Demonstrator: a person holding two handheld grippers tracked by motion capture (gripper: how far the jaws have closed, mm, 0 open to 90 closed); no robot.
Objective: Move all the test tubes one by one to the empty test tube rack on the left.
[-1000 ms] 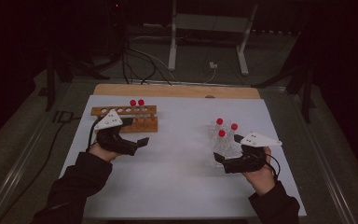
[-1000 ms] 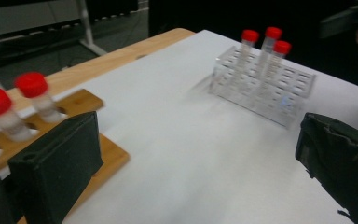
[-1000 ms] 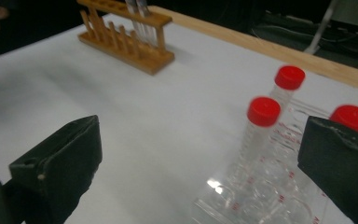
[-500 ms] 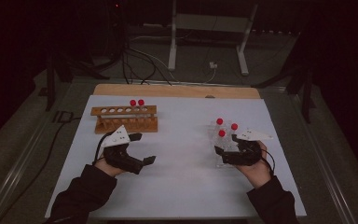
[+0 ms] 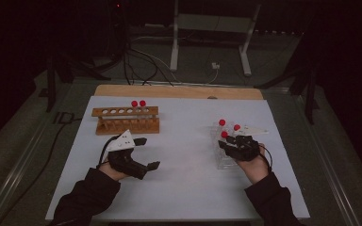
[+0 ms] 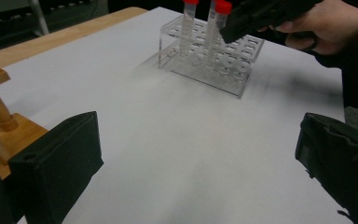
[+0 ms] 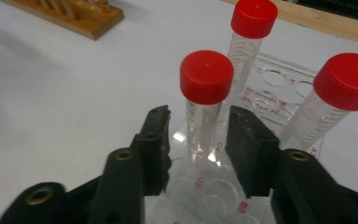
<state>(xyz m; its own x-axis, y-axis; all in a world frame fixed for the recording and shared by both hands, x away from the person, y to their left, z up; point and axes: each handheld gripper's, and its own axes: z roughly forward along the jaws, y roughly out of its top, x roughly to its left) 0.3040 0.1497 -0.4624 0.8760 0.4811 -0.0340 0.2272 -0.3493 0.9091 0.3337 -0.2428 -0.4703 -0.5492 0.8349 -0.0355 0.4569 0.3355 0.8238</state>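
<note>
Right tongs narrower around tube.

The high view is dim: only the white sheet on the bench catches light from above, while the floor and room behind sink into near black, and the picture is soft and grainy. In the left gripper view the sheet is evenly lit with faint smudged shadows, and the clear tube rack is fairly sharp. The right gripper view is brightest, with the red-capped tube crisp, small glints on the plastic, and the wooden rack blurred.
</note>
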